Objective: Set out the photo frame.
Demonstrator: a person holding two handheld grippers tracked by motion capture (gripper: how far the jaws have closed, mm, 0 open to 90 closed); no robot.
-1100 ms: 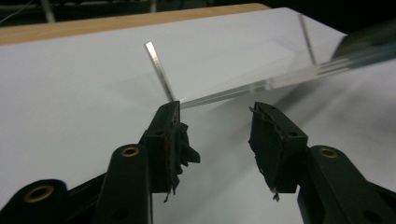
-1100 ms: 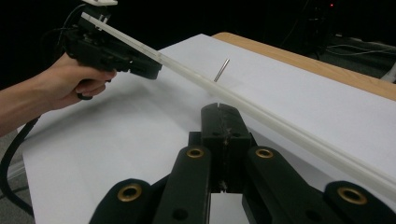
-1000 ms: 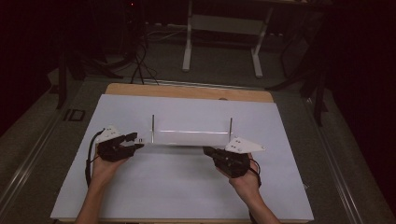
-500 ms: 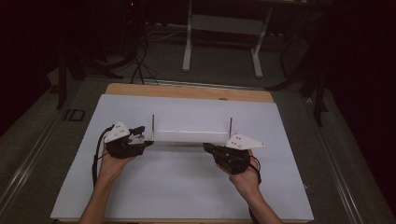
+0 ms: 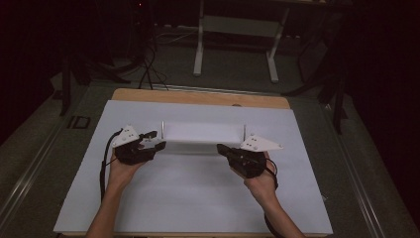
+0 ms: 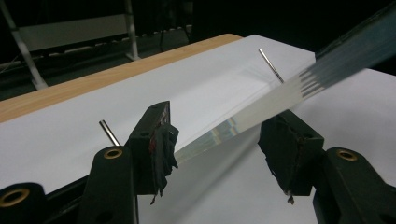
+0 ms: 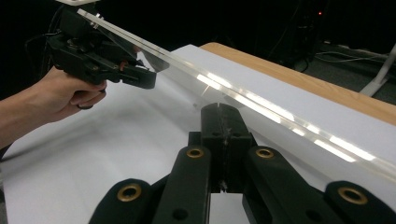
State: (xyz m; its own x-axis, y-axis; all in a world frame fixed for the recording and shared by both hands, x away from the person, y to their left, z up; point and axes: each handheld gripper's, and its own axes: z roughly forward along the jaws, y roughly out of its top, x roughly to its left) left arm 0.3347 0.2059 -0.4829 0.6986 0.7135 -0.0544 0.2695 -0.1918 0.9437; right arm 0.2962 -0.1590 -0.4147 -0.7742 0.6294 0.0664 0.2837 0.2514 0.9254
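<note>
The person's forearms come in from the near edge of the table (image 5: 99, 198), each hand wrapped around a handle, and the two tools point inward at each other across a clear sheet (image 5: 202, 134). The left tongs (image 5: 157, 144) sit at the sheet's left end, the hand (image 5: 121, 166) low and slightly turned inward. The left gripper view shows the jaws standing well apart, one on each side of the sheet's edge (image 6: 224, 128), which passes through the gap without being pinched. The right tongs (image 5: 222, 148) lie at the sheet's right end, near its lower corner. In the right gripper view the right tongs (image 7: 226, 114) have their jaws pressed flat together with nothing between them, and the sheet's bright edge (image 7: 243, 100) runs just past their tips; whether they touch it I cannot tell.

The sheet stands on edge at the middle of the table, between two thin metal pins (image 5: 163, 127); the second pin (image 5: 244, 130) rises at its right end. Being transparent, it is hard to trace from above, where it shows as a pale rectangle. Up close it is a smooth, rigid pane with glinting edges. The table is covered in matte white, with a bare wooden strip (image 5: 198, 96) along the far side. The right hand (image 5: 260, 181) hides part of its tool's body.
</note>
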